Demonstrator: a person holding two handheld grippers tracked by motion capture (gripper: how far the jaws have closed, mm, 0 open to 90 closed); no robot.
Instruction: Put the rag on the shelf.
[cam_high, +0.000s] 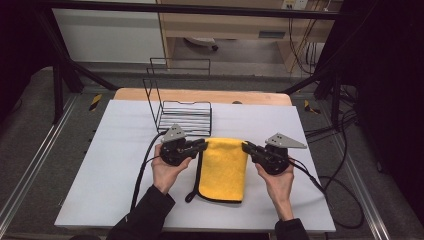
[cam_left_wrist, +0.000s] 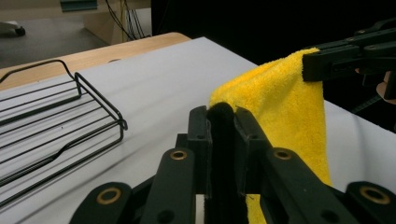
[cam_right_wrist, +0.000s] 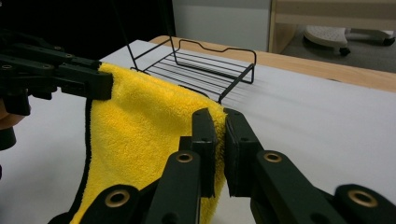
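Currently the left gripper (cam_high: 204, 144) and right gripper (cam_high: 245, 146) each pinch a top corner of the yellow towel (cam_high: 223, 167), which hangs between them at table (cam_high: 120, 150) centre. Wire rack (cam_high: 185, 117) sits at 11 o'clock. The towel's clamped corners are hidden inside the jaws; its lower end lies on the table.

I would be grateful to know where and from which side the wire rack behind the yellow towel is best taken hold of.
Probably the low front rim of the wire rack, approached from the person's side. That rim is a thin bar facing the tongs with bare table before it, while the tall wire back stands at the far side and would block a reach from there.
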